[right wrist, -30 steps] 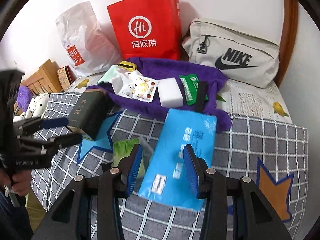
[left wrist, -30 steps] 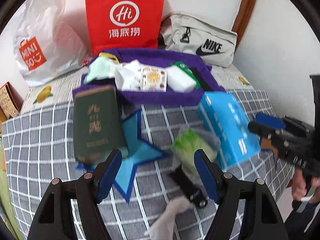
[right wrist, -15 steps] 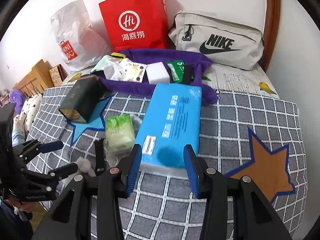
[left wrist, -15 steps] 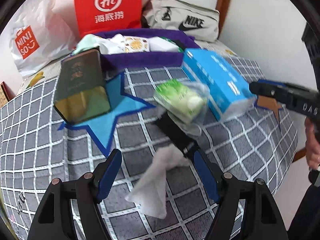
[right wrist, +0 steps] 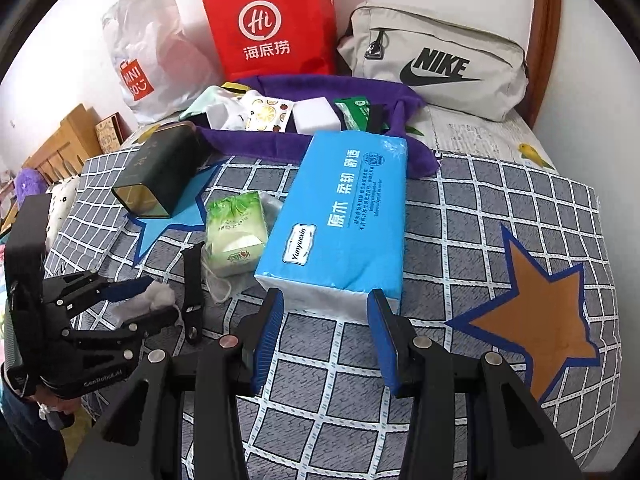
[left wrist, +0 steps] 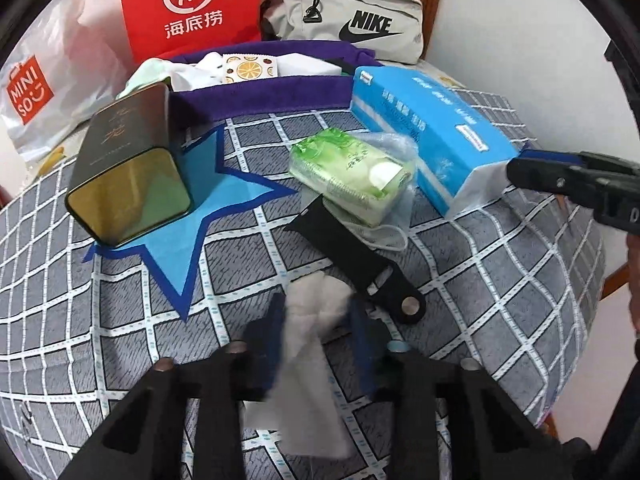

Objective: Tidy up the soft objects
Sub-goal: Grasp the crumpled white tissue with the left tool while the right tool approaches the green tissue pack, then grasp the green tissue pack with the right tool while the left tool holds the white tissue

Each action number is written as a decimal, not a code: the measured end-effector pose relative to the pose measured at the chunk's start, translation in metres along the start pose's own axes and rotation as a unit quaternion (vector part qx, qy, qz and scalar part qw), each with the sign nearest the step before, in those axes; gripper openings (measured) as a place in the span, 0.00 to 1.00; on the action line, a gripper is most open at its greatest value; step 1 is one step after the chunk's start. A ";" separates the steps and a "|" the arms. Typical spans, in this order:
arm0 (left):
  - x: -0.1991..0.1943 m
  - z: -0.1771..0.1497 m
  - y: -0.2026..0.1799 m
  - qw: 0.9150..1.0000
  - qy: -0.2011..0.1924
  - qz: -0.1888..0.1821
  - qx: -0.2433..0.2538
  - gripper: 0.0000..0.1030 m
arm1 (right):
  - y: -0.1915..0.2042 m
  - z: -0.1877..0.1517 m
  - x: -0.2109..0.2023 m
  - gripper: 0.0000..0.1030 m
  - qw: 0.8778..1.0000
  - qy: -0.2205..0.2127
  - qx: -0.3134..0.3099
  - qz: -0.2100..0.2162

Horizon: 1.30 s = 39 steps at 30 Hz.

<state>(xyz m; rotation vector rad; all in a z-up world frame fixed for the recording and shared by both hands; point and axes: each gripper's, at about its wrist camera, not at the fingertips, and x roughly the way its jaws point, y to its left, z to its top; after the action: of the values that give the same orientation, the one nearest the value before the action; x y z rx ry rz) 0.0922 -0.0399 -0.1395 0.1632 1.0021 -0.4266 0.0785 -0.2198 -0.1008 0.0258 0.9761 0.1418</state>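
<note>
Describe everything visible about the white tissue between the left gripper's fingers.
The white tissue is a thin, crumpled sheet, bunched and fluffy at its far end, flatter toward the camera. It lies on the grey checked bedcover, beside a black strap. The left gripper has just been closing, its blue pads pinching the tissue.

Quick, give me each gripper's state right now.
Left gripper: jaws have just been closing, now pinched on the white tissue.
Right gripper: open, holding nothing; its tips sit just short of the blue tissue pack.
</note>
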 end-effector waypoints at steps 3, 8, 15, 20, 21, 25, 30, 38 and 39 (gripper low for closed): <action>-0.006 0.005 0.013 1.000 -0.010 0.000 -0.025 0.26 | 0.007 0.004 0.001 0.42 1.000 -0.003 -0.007 0.004; -0.021 0.010 0.042 0.998 -0.022 0.016 -0.056 0.26 | 0.027 0.017 0.006 0.42 0.999 -0.002 -0.032 0.020; -0.024 0.006 0.076 0.994 -0.025 0.038 -0.095 0.26 | 0.062 0.034 0.027 0.42 0.996 0.014 -0.075 0.047; -0.017 0.002 0.086 0.993 -0.018 0.026 -0.114 0.26 | 0.082 0.040 0.048 0.49 0.993 0.032 -0.105 0.041; -0.015 0.001 0.087 0.993 -0.017 0.024 -0.116 0.26 | 0.085 0.041 0.052 0.49 0.993 0.035 -0.110 0.038; -0.014 0.002 0.090 0.993 -0.017 0.015 -0.116 0.26 | 0.094 0.045 0.067 0.49 0.991 0.049 -0.126 0.025; -0.010 0.002 0.095 0.992 -0.015 0.001 -0.124 0.26 | 0.096 0.049 0.089 0.49 0.990 0.073 -0.117 0.011; -0.006 0.002 0.100 0.991 -0.017 -0.017 -0.130 0.27 | 0.100 0.053 0.098 0.34 0.989 0.057 -0.135 -0.023; -0.006 0.002 0.101 0.991 -0.017 -0.019 -0.132 0.27 | 0.099 0.053 0.097 0.30 0.989 0.057 -0.134 -0.014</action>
<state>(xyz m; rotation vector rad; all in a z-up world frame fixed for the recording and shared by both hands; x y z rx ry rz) 0.1333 0.0525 -0.1395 -0.1009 1.0198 -0.3267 0.1655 -0.1064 -0.1426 -0.2455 1.0639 0.2493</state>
